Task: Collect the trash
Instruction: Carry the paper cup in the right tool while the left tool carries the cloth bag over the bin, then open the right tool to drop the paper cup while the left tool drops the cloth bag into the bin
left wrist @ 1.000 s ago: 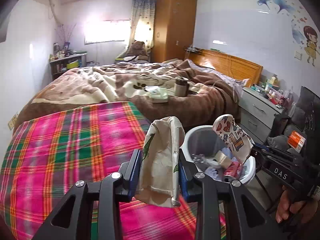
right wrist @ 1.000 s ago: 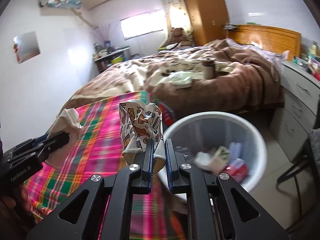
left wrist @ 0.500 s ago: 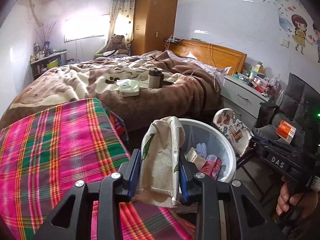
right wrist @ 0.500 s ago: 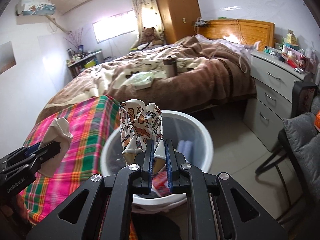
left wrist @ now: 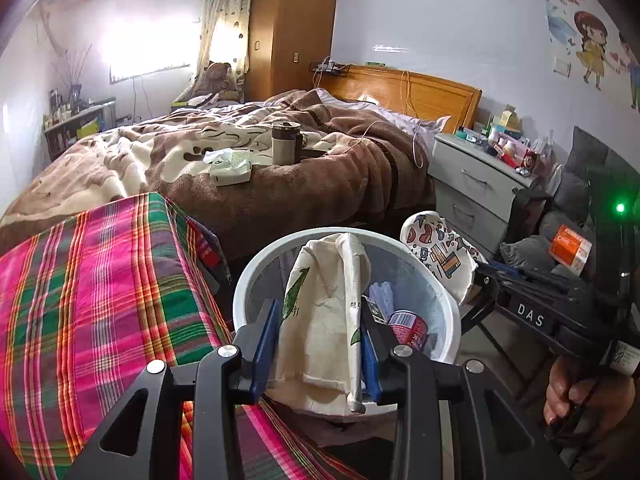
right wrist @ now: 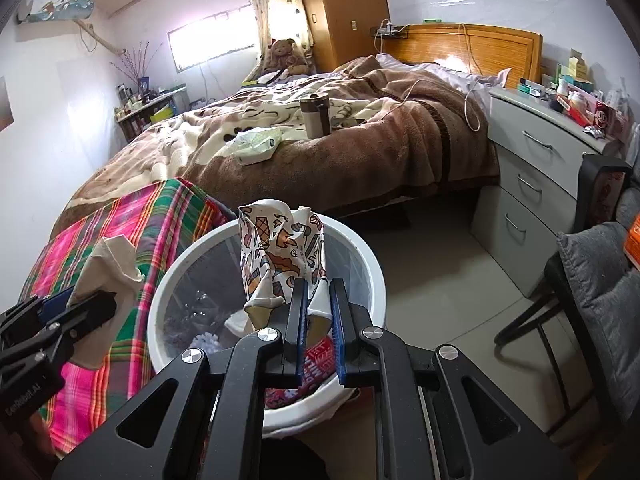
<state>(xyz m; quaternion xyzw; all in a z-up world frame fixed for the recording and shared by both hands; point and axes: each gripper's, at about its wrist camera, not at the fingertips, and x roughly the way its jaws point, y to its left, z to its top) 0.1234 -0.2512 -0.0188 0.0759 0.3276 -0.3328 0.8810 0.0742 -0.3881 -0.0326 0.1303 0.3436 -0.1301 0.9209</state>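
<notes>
My left gripper [left wrist: 320, 320] is shut on a crumpled beige paper cup [left wrist: 324, 280] with green leaf prints, held over the near left rim of a white trash bin [left wrist: 256, 280]. In the right wrist view my right gripper [right wrist: 318, 292] is shut on a crushed paper cup with cartoon prints [right wrist: 280, 252], above the bin [right wrist: 168, 292]. The printed cup [left wrist: 436, 248] also shows at the bin's right edge in the left wrist view, and the beige cup [right wrist: 108, 264] at its left edge in the right wrist view. The bin holds a red can [left wrist: 408, 326] and other scraps.
A pink and green plaid cloth [left wrist: 100, 280] covers the surface left of the bin. Behind lies a bed with a brown blanket [left wrist: 320, 184], a flask [left wrist: 284, 142] and a tissue pack [left wrist: 232, 168]. A grey nightstand [right wrist: 532, 168] and a chair [right wrist: 592, 280] stand right.
Both grippers have travelled right and slightly down, from over the plaid cloth to over the bin, each still gripping its cup. The bin now sits closer and more central.
</notes>
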